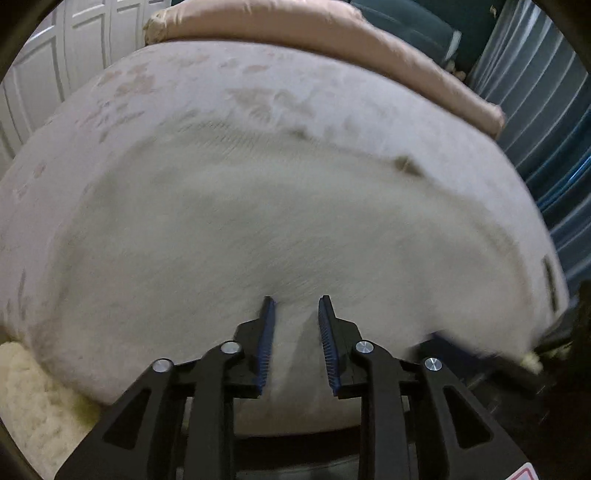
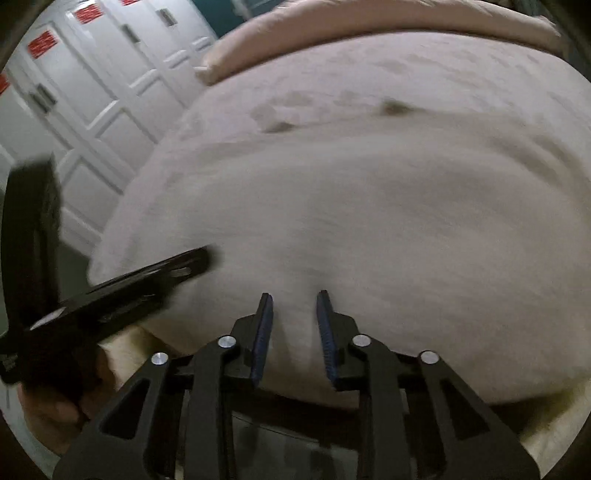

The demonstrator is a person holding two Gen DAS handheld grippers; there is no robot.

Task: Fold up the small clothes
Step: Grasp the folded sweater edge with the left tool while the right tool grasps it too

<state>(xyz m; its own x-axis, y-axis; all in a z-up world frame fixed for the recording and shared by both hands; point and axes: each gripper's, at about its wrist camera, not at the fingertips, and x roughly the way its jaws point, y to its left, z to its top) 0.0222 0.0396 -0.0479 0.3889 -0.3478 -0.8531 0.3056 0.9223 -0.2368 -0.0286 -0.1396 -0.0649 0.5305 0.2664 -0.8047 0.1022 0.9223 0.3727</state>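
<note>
A white garment [image 1: 280,236] lies spread on the bed; both views are blurred by motion. My left gripper [image 1: 295,301] stands partly open at the garment's near edge, and a ridge of white cloth runs between its blue pads [image 1: 267,343]. My right gripper [image 2: 294,295] is likewise partly open at the near edge of the garment [image 2: 369,229], with cloth between its pads [image 2: 325,332]. Whether either grips the cloth cannot be told. The left gripper shows in the right wrist view [image 2: 201,258], at the garment's left edge.
The bed [image 1: 184,92] has a pale patterned cover and a pink duvet [image 1: 332,33] at its far end. White wardrobe doors [image 2: 92,85] stand to the left, a blue curtain [image 1: 546,110] to the right. A cream fluffy rug [image 1: 33,398] lies below the bed's near left corner.
</note>
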